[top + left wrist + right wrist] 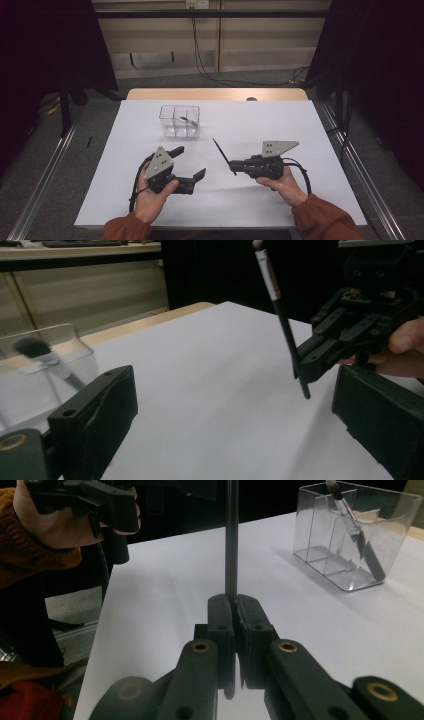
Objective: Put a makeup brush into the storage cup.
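right hand-held gripper pinching a thin black brush; left hand-held gripper spread wide.

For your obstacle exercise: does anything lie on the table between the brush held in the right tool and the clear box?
Nothing visible does. The right tool grips the brush, and the white table between it and the box is bare. The left tool, open, sits nearer the person, off that path.

Held brush's tip cut off by top edge.
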